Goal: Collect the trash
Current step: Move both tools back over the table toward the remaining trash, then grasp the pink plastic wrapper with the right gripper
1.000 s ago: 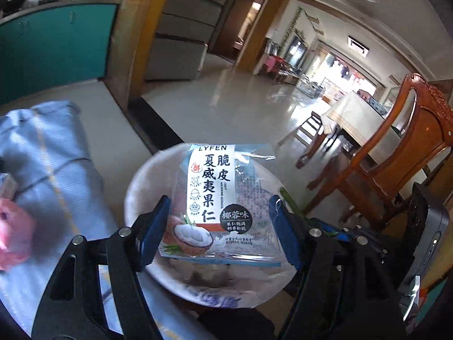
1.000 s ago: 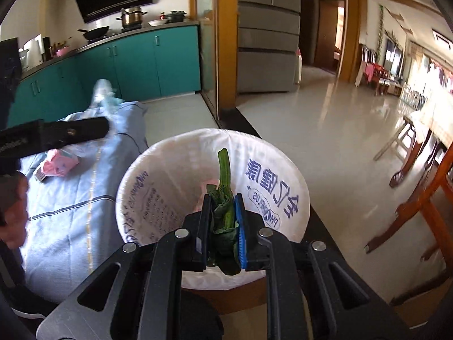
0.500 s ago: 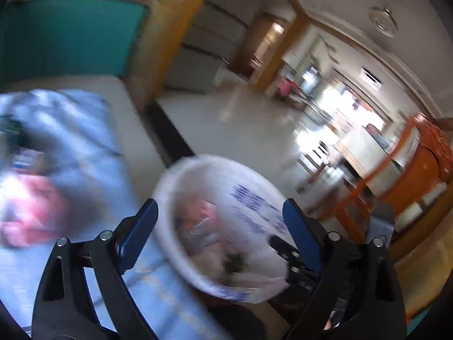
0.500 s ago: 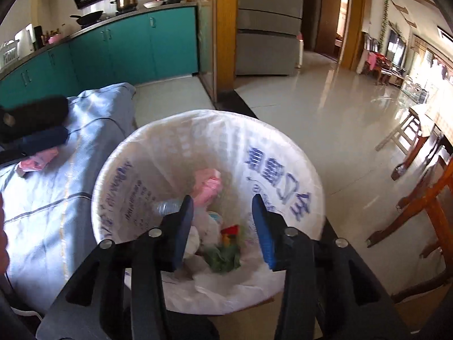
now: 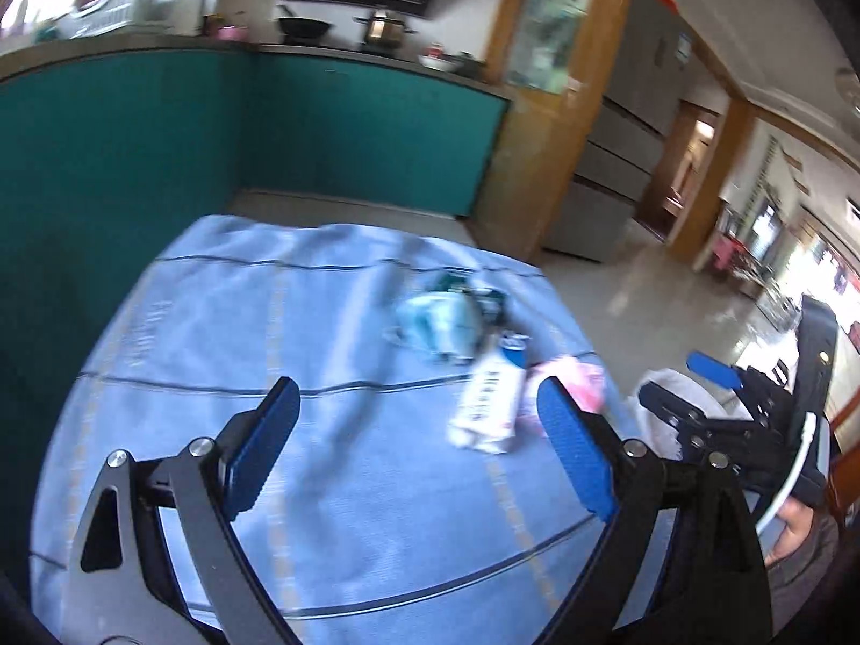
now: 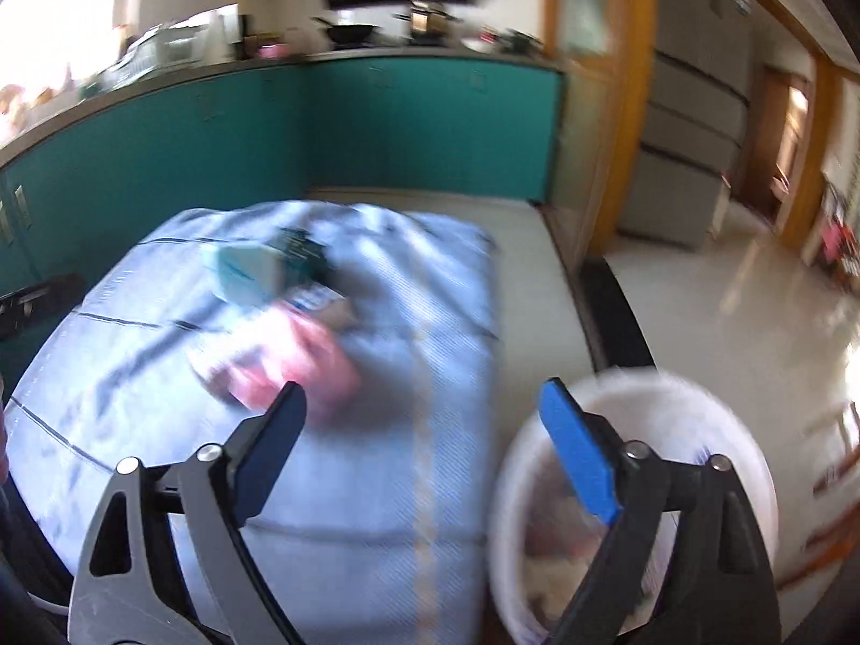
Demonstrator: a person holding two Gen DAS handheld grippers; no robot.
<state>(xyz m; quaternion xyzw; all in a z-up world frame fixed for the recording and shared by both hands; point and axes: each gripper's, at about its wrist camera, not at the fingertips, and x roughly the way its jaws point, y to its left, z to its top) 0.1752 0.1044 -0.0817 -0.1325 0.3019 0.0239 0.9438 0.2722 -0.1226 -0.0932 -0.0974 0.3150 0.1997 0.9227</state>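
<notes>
Both tongs — left gripper [image 5: 416, 454] and right gripper [image 6: 424, 457], which has just been opening — gape wide and empty. We should slow before the pink wrapper [image 6: 293, 371] — straddle it, then pinch.

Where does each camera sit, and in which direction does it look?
Left wrist: on the left gripper, looking down along its open fingers at the blue cloth with blurred trash; the right gripper and a hand show at right.
Right wrist: on the right gripper, jaws just opened and empty, facing the cloth, the pink wrapper and the white bin.
Shared: cloth, trash, teal cabinets.
</notes>
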